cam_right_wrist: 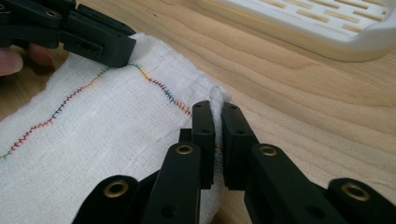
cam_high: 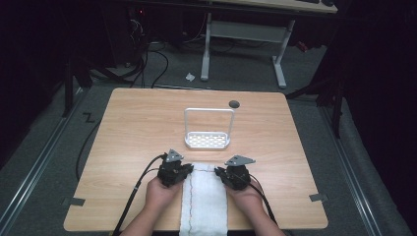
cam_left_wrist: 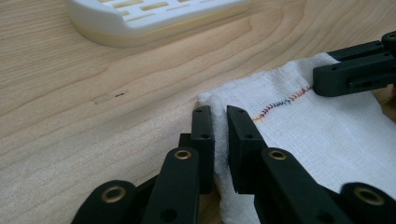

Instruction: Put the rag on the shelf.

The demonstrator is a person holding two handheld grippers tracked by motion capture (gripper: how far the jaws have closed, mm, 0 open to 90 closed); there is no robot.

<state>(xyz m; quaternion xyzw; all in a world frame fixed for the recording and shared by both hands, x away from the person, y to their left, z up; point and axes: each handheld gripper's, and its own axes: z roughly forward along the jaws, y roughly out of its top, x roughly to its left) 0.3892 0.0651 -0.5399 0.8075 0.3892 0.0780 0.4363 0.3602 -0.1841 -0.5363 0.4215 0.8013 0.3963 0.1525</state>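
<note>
Lab, floor cables [cam_high: 142,64], desk frame [cam_high: 243,46], dark surroundings

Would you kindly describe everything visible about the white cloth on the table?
The white cloth is a thin, loosely woven strip with a multicoloured zigzag stitch line. It lies flat on the wooden table, reaching its near edge, short of the white rack. The left gripper and right gripper each pinch a far corner, lifting a small fold.

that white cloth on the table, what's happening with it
A person holds a gripper in each hand at the near edge of the wooden table. The left gripper and the right gripper are each shut on a far corner of the white cloth, which lies flat. A white rack stands just beyond it, untouched.
</note>
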